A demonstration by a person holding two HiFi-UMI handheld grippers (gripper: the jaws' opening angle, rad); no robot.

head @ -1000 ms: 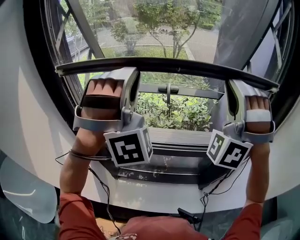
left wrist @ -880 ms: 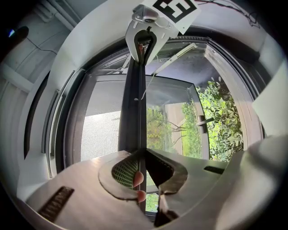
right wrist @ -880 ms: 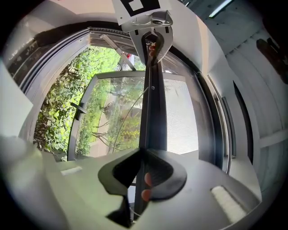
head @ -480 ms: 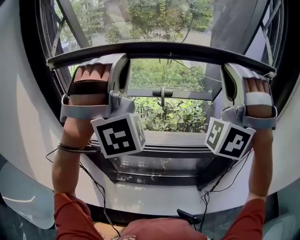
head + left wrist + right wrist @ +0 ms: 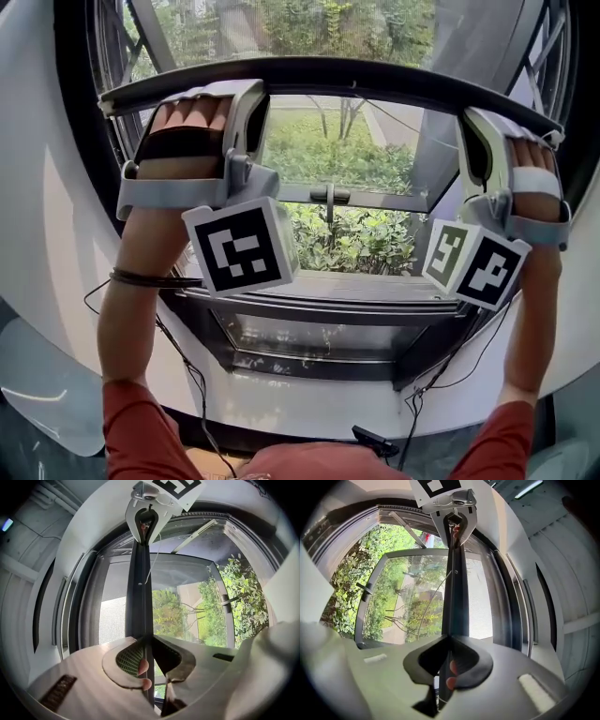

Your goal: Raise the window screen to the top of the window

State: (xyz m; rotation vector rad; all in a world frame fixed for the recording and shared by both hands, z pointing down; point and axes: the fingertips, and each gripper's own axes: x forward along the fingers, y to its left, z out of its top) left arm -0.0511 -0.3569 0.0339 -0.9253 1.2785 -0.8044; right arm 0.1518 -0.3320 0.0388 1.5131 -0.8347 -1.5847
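The left claw (image 5: 146,641) and right claw (image 5: 449,641) each pinch the bar (image 5: 328,75) between their jaws, the left's just loosening slightly, the right's just tightening. Above them stretches the window screen (image 5: 309,23), seemingly partway raised. The next move calls for lifting both ends evenly to the top.

A black bar (image 5: 328,80) edges the grey, fine-meshed screen (image 5: 309,23); far beyond it, leaves (image 5: 356,234) show bright green. The left gripper (image 5: 246,94) is pale grey, with a black strap (image 5: 183,142) across the hand; the right gripper (image 5: 473,117) is the same grey, its strap (image 5: 536,181) white. Each carries a white cube printed with black square markers, the left cube (image 5: 242,248) plain black-and-white, the right cube (image 5: 476,265) with one face tinted olive. A green gridded pad (image 5: 129,656) lines the left gripper. The sleeves (image 5: 136,427) are rust red, the wristband (image 5: 141,278) and cable (image 5: 202,394) black, the window frame (image 5: 309,352) black, the wall (image 5: 42,216) white.
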